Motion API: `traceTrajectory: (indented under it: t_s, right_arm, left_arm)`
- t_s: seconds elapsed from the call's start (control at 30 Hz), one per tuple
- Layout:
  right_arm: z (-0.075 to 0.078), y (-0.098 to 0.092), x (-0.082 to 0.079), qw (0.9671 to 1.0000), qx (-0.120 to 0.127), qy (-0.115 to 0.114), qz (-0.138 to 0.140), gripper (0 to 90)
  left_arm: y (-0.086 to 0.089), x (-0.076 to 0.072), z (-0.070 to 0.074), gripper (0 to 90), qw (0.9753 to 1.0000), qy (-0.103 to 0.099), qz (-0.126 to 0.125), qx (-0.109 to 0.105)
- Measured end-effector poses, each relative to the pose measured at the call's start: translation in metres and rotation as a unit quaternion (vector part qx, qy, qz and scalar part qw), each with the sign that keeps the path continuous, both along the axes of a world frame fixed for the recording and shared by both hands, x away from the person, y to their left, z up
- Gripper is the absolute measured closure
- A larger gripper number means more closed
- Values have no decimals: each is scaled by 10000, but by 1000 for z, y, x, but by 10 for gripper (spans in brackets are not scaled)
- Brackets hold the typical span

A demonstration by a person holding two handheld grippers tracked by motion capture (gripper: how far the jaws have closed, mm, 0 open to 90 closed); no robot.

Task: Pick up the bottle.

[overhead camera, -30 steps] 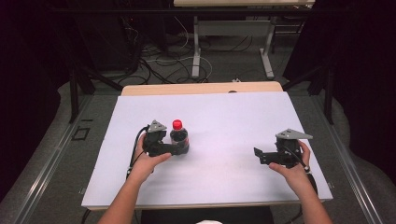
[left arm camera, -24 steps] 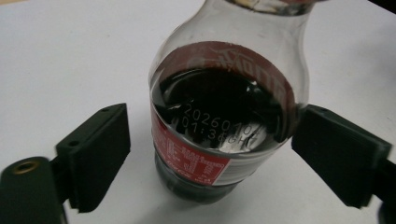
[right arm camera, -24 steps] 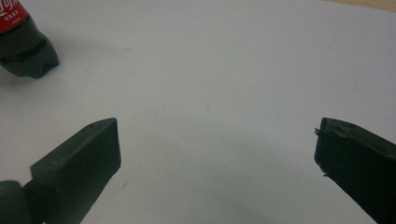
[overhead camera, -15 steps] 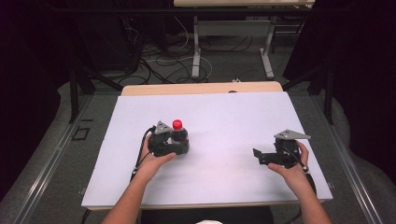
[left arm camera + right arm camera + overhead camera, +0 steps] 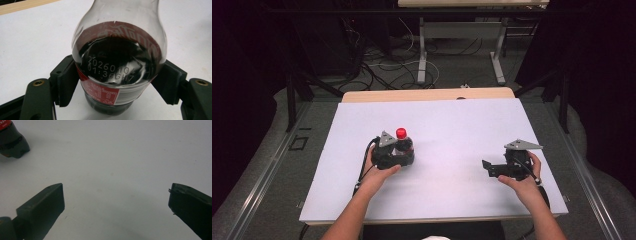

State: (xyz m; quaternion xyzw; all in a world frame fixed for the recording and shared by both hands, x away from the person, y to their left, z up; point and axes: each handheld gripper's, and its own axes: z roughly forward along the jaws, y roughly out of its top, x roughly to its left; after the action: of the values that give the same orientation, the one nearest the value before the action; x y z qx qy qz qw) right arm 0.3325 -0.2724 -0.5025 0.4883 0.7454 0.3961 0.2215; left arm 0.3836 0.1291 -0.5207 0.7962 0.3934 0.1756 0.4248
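- Bottle (image 5: 402, 145), red-capped and part-filled with dark drink, stands upright on the white surface (image 5: 452, 125), left of centre and nearer the person's edge.
- Left gripper (image 5: 117, 77) grips the bottle, one black jaw pressed to each side of its rounded body at the top of the red label; the person's left hand (image 5: 379, 167) holds the tool low over the surface.
- The hold sits on curved, smooth plastic. A fast lift or a tilt could let the bottle slip down or twist between the pads, and too hard a squeeze could dent the soft wall.
- Right gripper (image 5: 116, 202) hovers well apart over bare surface near the right edge, jaws spread wide and empty, pointing toward the bottle; it is too far off to steady the bottle if it tips.
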Motion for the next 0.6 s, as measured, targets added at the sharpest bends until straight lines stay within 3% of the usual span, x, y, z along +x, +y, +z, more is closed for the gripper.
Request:
traceTrajectory:
  t_s: [0.07, 0.2, 0.33, 0.6]
  right_arm:
    - [0, 1, 0, 10000, 11, 13, -14, 0]
    - [-1, 2, 0, 10000, 10, 11, 11, 0]
    - [-1, 2, 0, 10000, -5, 9, 30, 0]
    - [-1, 3, 0, 10000, 30, -7, 45, 5]
  left_arm:
    - [0, -1, 1, 289, 9999, -109, 30, -43]
    - [-1, -3, 3, 294, 9999, -121, -41, 72]
    - [-4, -4, 2, 296, 9998, -191, -33, 47]
    - [-6, -8, 6, 297, 9996, -152, -177, 167]
